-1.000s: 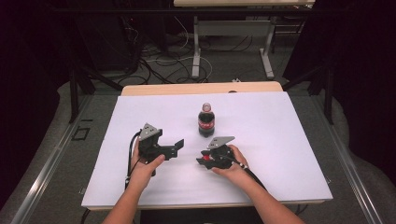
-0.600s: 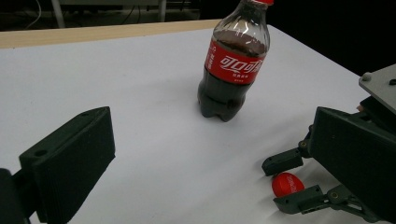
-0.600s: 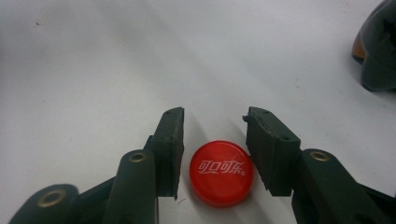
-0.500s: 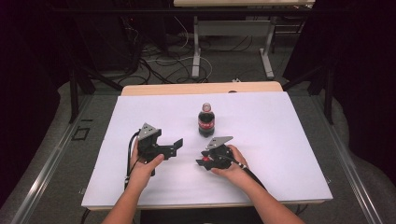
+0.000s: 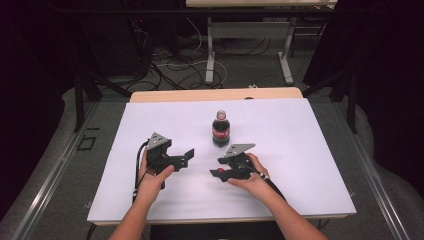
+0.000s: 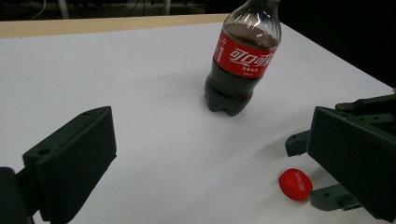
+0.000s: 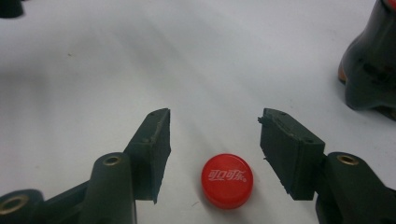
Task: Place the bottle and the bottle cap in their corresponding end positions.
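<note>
The worktop point(image 5: 310, 150) is a white sheet over a wooden top, standing in a dark room with cables and desk legs on the floor behind it. A cola bottle point(image 5: 221, 129) stands upright near the centre of the worktop, its neck open with no cap fitted. The left hand-held gripper point(image 5: 186, 156) sits low to the left of the bottle, jaws spread wide and empty, pointing toward the bottle. The right hand-held gripper point(image 7: 212, 154) sits low to the right, jaws also wide; nothing is held. The red cap point(image 7: 227, 180) lies flat on the worktop, logo up, between the right jaws and touching neither.

Status, as judged: the cap is off the bottle and on the worktop. Remaining: close the right jaws on the cap, steady the bottle, refit the cap.
</note>
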